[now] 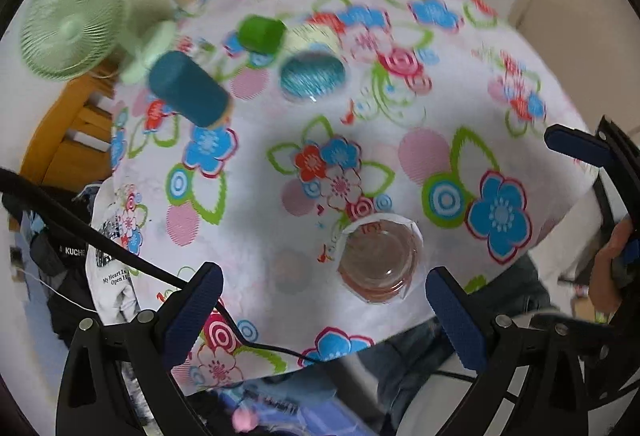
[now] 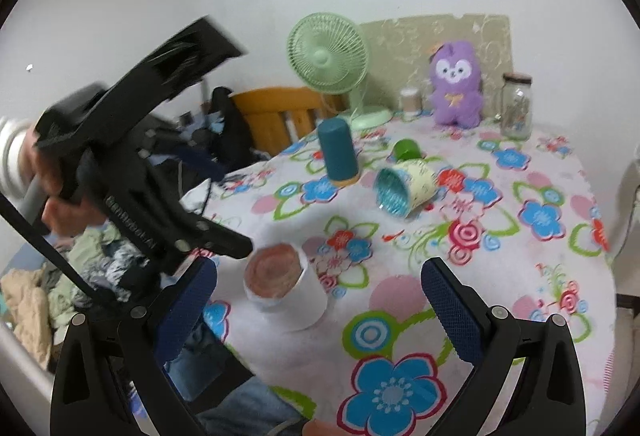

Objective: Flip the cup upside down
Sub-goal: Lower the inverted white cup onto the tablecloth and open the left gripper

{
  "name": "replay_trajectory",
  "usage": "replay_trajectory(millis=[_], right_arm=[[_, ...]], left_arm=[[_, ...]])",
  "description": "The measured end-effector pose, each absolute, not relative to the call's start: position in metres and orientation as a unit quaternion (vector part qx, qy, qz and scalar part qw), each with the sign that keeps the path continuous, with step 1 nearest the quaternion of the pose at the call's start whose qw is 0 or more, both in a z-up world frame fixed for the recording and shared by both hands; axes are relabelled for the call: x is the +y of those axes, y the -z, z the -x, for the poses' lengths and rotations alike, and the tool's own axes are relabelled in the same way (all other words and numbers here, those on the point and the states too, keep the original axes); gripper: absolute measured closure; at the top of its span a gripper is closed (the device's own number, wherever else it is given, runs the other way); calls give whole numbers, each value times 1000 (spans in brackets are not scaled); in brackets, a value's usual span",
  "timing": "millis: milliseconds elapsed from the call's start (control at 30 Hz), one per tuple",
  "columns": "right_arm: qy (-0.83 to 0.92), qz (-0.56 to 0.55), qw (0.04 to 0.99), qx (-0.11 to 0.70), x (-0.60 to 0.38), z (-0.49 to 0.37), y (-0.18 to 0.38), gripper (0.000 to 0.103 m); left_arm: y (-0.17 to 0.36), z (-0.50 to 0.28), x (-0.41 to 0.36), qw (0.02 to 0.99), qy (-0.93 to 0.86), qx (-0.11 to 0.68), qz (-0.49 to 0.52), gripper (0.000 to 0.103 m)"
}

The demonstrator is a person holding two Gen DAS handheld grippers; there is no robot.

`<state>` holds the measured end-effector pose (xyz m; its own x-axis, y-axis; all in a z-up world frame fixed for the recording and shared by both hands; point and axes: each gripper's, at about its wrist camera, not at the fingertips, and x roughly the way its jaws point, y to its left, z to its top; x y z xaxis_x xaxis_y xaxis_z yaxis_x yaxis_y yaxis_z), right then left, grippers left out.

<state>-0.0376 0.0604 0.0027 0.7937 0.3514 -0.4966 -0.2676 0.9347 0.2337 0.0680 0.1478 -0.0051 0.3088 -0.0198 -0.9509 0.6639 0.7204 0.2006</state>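
Observation:
A white cup (image 1: 380, 262) with a pinkish-brown inside stands upright, mouth up, near the front edge of the flowered table; it also shows in the right wrist view (image 2: 286, 290). My left gripper (image 1: 322, 316) is open and empty, hovering above and just in front of the cup. My right gripper (image 2: 318, 310) is open and empty, low at the table's front, with the cup between and beyond its fingers. The left gripper's body shows at the left of the right wrist view (image 2: 132, 163). A right fingertip (image 1: 576, 145) shows at the right of the left wrist view.
A teal cylinder (image 2: 338, 153) stands upright mid-table. A yellow cup with teal inside (image 2: 404, 189) and a green cup (image 2: 406, 149) lie on their sides. A green fan (image 2: 328, 55), purple plush (image 2: 456, 83) and glass jar (image 2: 516, 105) stand at the back. A wooden chair (image 2: 276, 115) is left.

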Motion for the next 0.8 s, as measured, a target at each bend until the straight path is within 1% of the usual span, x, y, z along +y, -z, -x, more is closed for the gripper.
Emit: replay_trajectory(millis=[133,333,533,667,800], right_arm=[[-154,-82,947,271,65,39,-9,0],[-134,-62,956,255,82,46,-20,0],[-119,-46,964,235,95,56,-30,0],[-107,-33,969,221,104,63,-34,0],[-97,-22,973,210,112,72,-35,0]], left_arm=[[-8,-58,173,801,221,498,-246,1],[-13,-46,209,854,208,445,-169,0],[0,-35,236,877,203,425,-91,0],[5,-25,248,891,195,406,-64,0],[2,-9,256,912,184,362,-50,0]])
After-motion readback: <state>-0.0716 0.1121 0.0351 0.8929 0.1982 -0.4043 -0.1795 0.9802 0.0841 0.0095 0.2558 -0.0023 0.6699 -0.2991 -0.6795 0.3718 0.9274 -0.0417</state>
